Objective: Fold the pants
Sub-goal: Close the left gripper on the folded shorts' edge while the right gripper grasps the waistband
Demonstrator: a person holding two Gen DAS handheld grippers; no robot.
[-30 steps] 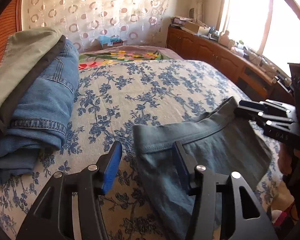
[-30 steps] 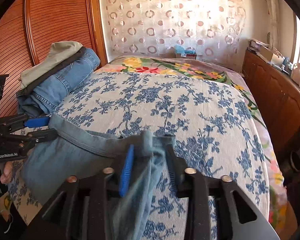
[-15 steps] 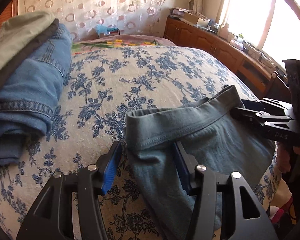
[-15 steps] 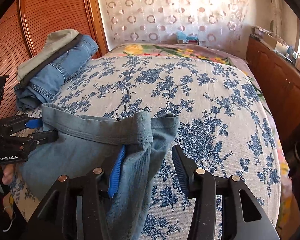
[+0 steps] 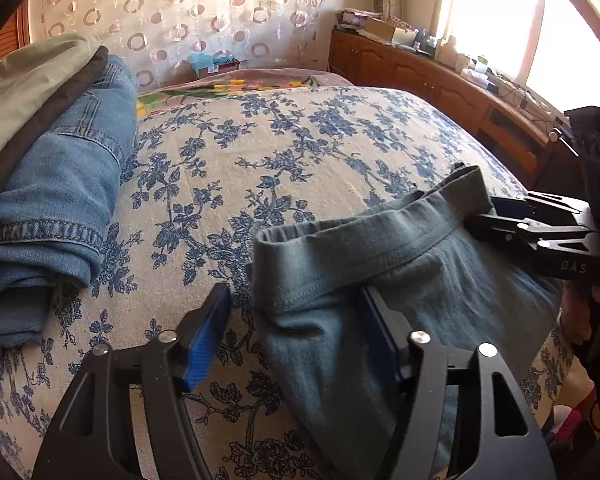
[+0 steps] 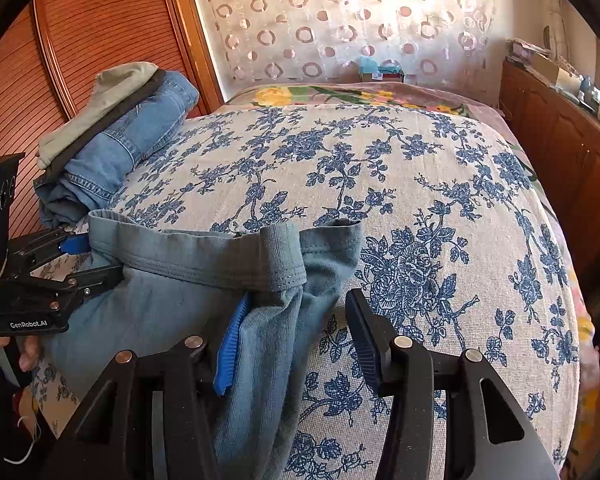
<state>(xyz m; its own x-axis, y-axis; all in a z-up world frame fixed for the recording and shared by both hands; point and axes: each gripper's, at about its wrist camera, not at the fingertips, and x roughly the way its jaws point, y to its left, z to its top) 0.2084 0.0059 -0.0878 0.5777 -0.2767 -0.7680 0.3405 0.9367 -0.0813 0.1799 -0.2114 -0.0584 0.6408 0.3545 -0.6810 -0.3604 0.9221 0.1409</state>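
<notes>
Grey-blue pants [image 5: 380,276] lie at the near edge of the floral bedspread [image 5: 280,152], waistband toward the bed's middle. My left gripper [image 5: 296,332] is open, its jaws either side of the waistband's left corner. My right gripper [image 6: 296,336] is open too, with the waistband's right corner [image 6: 292,256] and the fabric below it lying between its jaws. In the right wrist view the pants [image 6: 172,280] stretch left to the left gripper [image 6: 76,260]. In the left wrist view the right gripper [image 5: 512,216] sits at the waistband's far end.
A stack of folded clothes, blue jeans [image 5: 64,184] under a dark and an olive garment, lies at the bed's left edge [image 6: 120,136]. A wooden wardrobe [image 6: 60,40] stands on the left. A wooden sideboard [image 5: 440,84] with clutter runs along the right.
Both grippers moved forward onto the bed with the waistband. The right gripper opened, releasing the pants; the left stayed open. The pants now rest on the bedspread.
</notes>
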